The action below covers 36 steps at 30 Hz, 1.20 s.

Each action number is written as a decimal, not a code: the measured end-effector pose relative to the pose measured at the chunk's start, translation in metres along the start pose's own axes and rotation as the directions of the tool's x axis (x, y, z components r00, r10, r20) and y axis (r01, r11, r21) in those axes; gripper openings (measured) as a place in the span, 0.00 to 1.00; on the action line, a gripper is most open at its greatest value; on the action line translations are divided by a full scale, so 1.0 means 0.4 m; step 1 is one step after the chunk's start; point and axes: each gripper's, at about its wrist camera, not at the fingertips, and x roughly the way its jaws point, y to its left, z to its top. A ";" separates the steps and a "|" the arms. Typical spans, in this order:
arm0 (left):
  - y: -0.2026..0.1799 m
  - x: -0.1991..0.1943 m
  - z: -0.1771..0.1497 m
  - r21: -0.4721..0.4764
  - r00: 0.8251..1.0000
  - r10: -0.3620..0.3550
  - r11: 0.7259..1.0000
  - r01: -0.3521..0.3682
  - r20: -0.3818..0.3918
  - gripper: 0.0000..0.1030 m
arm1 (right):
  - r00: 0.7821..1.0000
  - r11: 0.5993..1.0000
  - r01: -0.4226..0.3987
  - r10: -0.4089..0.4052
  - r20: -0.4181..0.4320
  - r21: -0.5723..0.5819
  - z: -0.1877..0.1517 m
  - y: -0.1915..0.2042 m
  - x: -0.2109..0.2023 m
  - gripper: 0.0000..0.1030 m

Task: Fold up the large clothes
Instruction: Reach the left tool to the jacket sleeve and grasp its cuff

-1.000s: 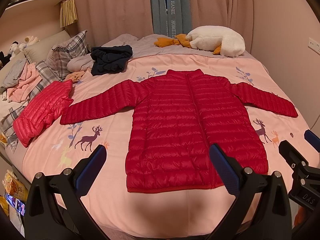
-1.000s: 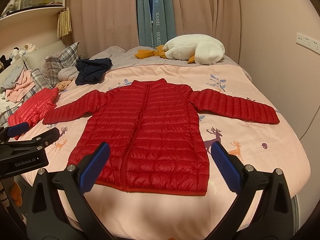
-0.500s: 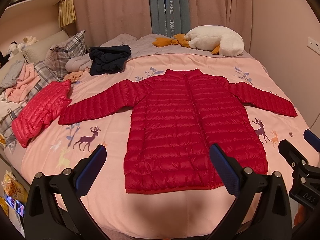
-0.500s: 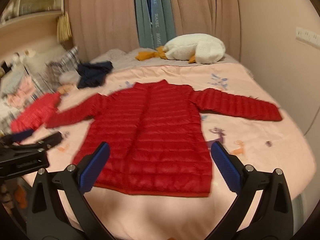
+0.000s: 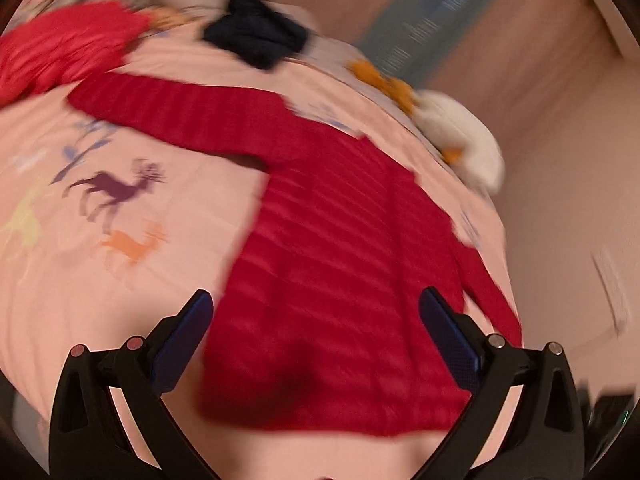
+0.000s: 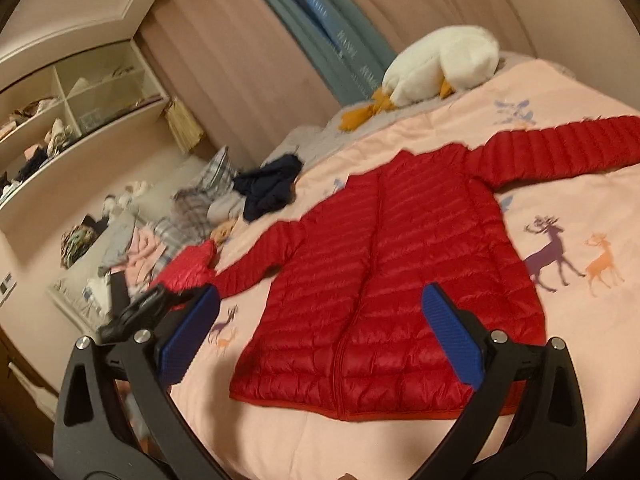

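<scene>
On the pink bedspread (image 6: 572,168), printed with deer, one red down jacket (image 6: 384,280) lies flat and face up, zip closed, both sleeves spread out to the sides and its hem toward the cameras.

Going left to right in the right wrist view: a wall shelf (image 6: 80,92) with cluttered compartments stands at the far left. Below it, a heap of mixed clothes and plaid fabric (image 6: 188,216) lies along the bed's left side. One smaller, lighter red puffer garment (image 6: 188,272) sits bunched up just beside the jacket's left cuff. One dark navy garment (image 6: 268,188) is crumpled behind that sleeve. Teal curtains (image 6: 320,40) hang at the back. One white plush goose (image 6: 440,64) with orange feet rests at the head of the bed, well apart from the jacket's collar.

The left gripper (image 5: 316,336) hangs over the jacket's lower body with its two blue-padded fingers spread wide and nothing between them; this view is heavily blurred and tilted. The right gripper (image 6: 320,340) is likewise over the hem area, its fingers apart and gripping nothing. Part of the left gripper also shows at the left edge of the right wrist view.
</scene>
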 end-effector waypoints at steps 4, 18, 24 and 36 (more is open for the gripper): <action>0.158 0.085 0.093 -0.153 1.000 0.009 0.988 -0.012 -0.026 0.99 | 0.999 1.000 -0.025 0.025 -0.041 0.000 0.001 -0.022 0.041 0.98; 0.554 0.178 0.310 -0.509 0.993 -0.017 0.858 0.074 0.116 0.99 | 0.992 0.996 0.060 -0.066 -0.105 -0.060 0.009 -0.050 0.169 0.98; 0.605 0.237 0.384 -0.545 0.990 -0.024 0.832 0.098 0.142 0.99 | 0.988 0.994 0.093 -0.098 -0.118 -0.053 0.018 -0.076 0.209 0.98; 0.644 0.303 0.488 -0.641 0.976 0.061 0.762 0.089 0.209 0.99 | 0.982 0.992 0.109 -0.118 -0.149 -0.066 0.031 -0.075 0.282 0.98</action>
